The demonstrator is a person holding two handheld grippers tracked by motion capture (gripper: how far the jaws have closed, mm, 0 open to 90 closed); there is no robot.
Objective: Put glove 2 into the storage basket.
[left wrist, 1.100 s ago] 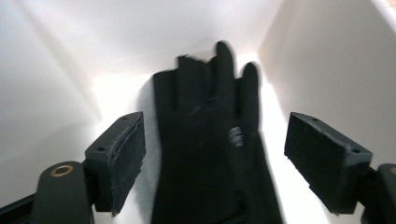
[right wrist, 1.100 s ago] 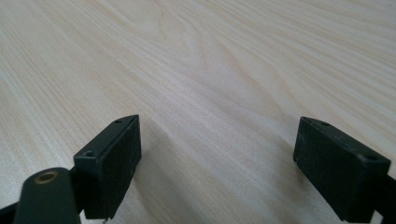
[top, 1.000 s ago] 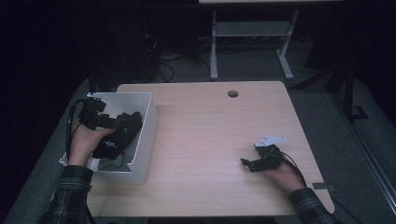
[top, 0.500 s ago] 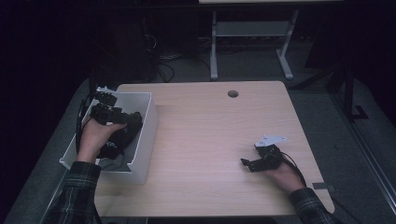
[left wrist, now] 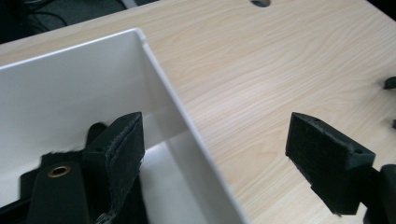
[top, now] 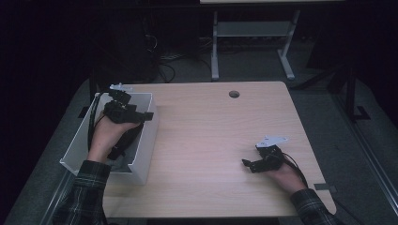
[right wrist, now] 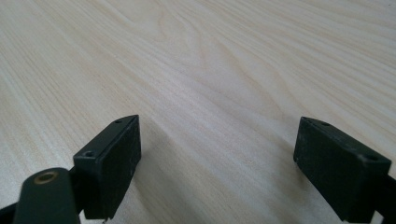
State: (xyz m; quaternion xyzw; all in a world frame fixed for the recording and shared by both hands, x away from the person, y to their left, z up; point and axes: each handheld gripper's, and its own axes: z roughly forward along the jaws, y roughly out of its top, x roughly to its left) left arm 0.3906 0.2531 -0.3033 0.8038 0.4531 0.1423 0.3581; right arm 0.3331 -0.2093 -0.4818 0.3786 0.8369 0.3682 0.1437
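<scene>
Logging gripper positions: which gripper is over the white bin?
The left gripper, jaws open astride the bin wall; the right gripper rests on bare table.

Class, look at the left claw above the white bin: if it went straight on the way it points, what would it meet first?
Probably the bin's near wall: the left claw, open, straddles that rim, with bare table beyond. Depth is hard to judge.

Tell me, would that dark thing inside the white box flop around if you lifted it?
Probably yes. The dark thing lies crumpled and shapeless in the white box, which suggests soft cloth, so it would likely droop and hang. It also looks light for its size. The left gripper, jaws open over the box wall, holds nothing.
</scene>
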